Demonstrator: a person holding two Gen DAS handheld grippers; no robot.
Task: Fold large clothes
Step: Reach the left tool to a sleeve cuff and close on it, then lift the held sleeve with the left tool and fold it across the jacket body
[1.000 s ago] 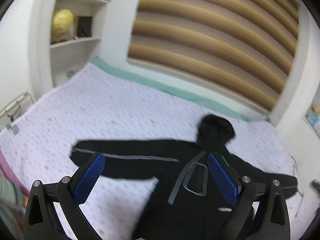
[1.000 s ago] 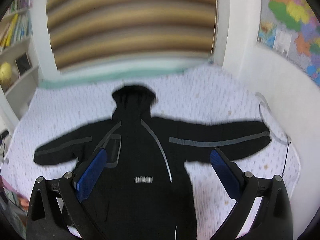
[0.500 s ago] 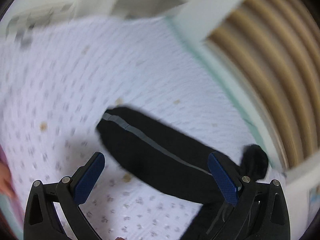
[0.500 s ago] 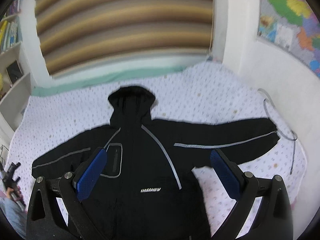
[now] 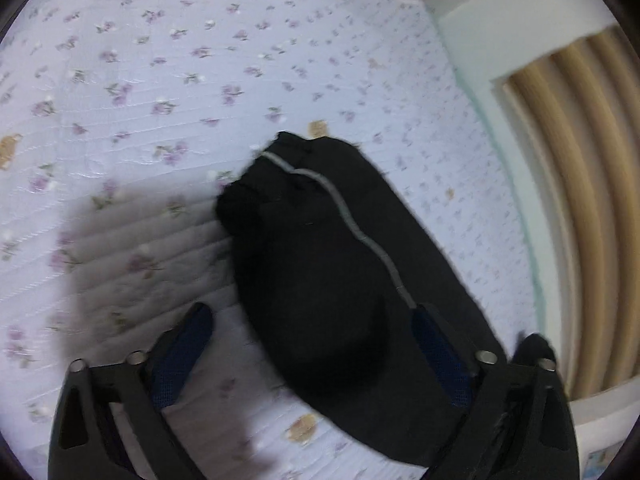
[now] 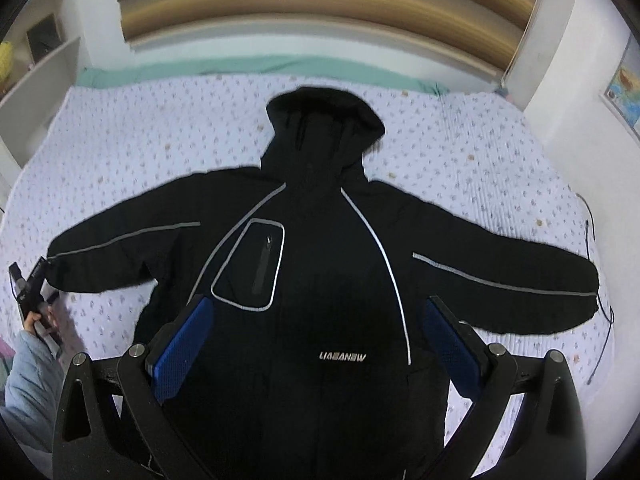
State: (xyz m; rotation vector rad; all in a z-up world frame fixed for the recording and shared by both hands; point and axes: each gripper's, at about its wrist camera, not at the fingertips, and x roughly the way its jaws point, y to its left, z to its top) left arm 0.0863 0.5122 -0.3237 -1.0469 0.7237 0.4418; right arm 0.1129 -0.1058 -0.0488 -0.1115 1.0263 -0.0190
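Observation:
A black hooded jacket (image 6: 320, 264) with grey stripes lies flat, face up, on the bed with both sleeves spread out. My right gripper (image 6: 316, 344) is open and empty, hovering over the jacket's chest. My left gripper (image 5: 316, 344) is open and empty just above the jacket's left sleeve (image 5: 320, 248), with the cuff (image 5: 256, 196) ahead of the fingers. In the right wrist view the left gripper (image 6: 28, 284) shows small at the end of that sleeve.
The bed has a white quilt with small flowers (image 6: 460, 152) and a green sheet edge (image 6: 240, 68) at the far side. A striped blind (image 6: 320, 8) is behind, shelves (image 6: 36, 64) at left, a black cable (image 6: 604, 320) at the right edge.
My left gripper has dropped down and closed in on the left sleeve's cuff. My right gripper has moved closer over the jacket's chest. Both stay open.

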